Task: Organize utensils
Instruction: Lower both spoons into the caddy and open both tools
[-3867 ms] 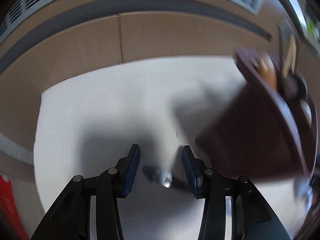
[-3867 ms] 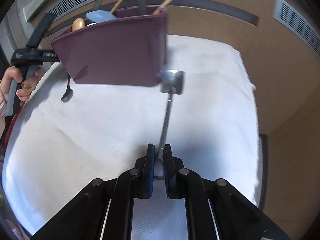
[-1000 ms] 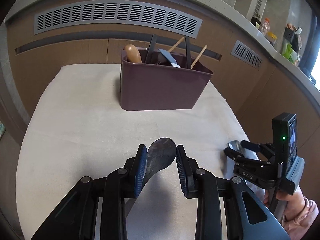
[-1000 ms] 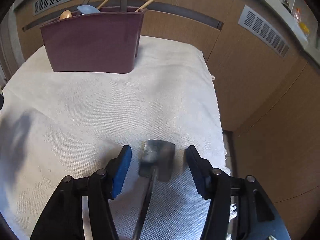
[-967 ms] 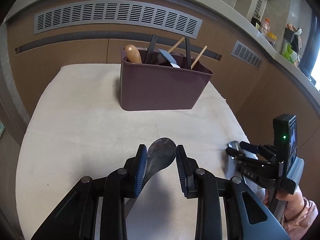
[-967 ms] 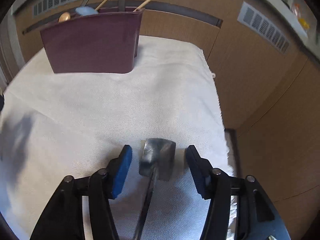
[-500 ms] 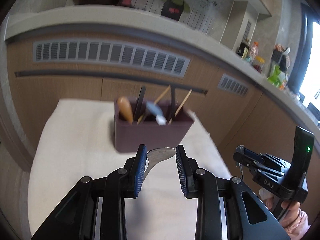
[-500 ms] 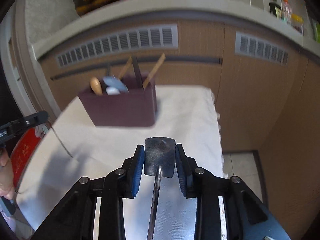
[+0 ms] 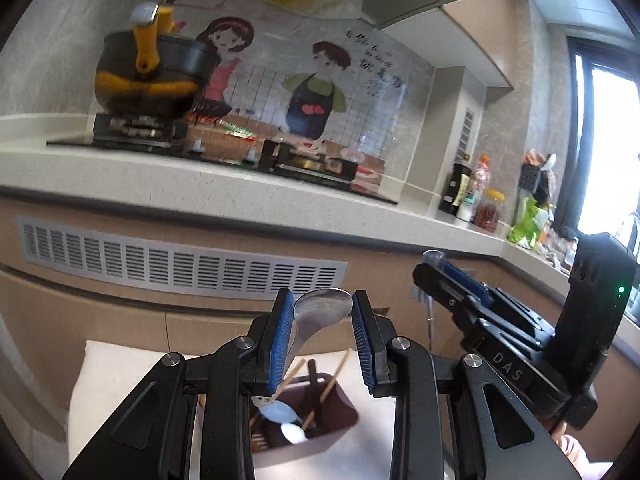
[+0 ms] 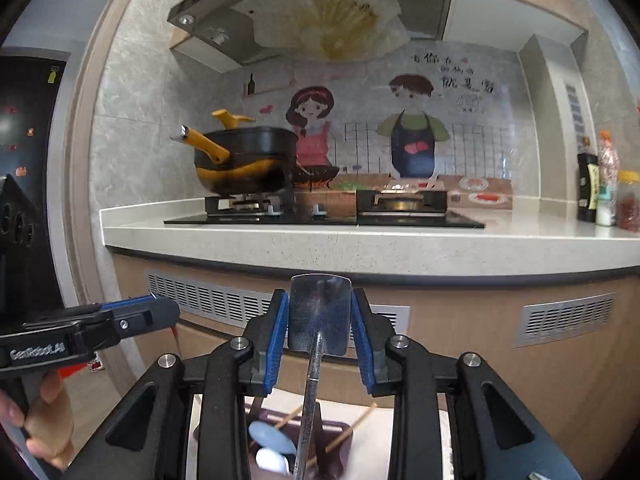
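Both grippers raised level, clamping spoon and spatula

Cartoon-tiled backsplash behind a stone counter (window right).

A home kitchen. Shown by a gas stove set in a pale stone counter, a black and yellow pot on a burner, a range hood overhead, sauce bottles alongside, cartoon cooks on the tiled wall.
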{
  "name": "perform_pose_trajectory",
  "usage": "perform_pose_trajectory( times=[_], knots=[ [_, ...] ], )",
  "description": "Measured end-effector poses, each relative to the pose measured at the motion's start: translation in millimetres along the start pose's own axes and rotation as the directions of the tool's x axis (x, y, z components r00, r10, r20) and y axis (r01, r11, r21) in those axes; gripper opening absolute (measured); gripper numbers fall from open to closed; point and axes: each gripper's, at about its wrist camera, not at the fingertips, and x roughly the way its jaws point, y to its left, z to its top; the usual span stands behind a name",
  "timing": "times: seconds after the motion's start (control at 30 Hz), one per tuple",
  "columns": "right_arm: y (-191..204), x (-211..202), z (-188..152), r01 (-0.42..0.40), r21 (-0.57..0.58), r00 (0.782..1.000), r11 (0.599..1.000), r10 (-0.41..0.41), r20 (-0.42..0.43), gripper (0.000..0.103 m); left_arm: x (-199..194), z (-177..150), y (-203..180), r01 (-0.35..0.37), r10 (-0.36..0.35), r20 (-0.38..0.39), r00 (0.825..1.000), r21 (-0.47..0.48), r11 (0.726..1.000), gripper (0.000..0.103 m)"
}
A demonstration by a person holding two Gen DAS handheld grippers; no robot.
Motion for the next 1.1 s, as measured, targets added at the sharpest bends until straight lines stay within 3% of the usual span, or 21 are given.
perform_pose_trajectory(
  times=[0.43,0.53,0.6,0.83,0.97,1.1],
  knots=[
    [-3.8,87.6,-82.2,0.009,-0.013,0.996,1.0,-0.01,-0.086,0.03,81.8,-62.7,68.5,-0.05,0.023,-0.184,0.983,-0.144,0.988,0.031],
    [-9.1,90.2,-92.8,-0.003,0.023,0.99,1.0,0.006,-0.143,0.037,83.6,-73.1,74.0,-0.06,0.024,-0.21,0.978,-0.165,0.984,0.044],
    [-11.6,82.0,-96.2,-0.009,0.051,0.988,0.999,0.017,-0.155,0.061,78.5,-78.0,74.2,-0.07,0.033,-0.207,0.978,-0.175,0.982,0.05],
    [-8.9,11.9,-98.1,0.031,0.075,0.983,0.997,-0.017,-0.185,0.078,25.1,-89.3,53.0,-0.145,0.115,-0.2,0.973,-0.142,0.979,0.068],
    [-5.1,-38.8,-102.3,0.036,0.139,0.977,0.99,-0.005,-0.215,0.093,-18.9,-108.6,26.8,-0.232,0.217,-0.197,0.956,-0.056,0.971,0.083],
    [10.0,-83.4,-115.1,0.089,0.124,0.96,0.988,-0.052,-0.276,0.1,-62.6,-136.2,-0.4,-0.304,0.303,-0.176,0.937,0.02,0.952,0.091]
  ],
)
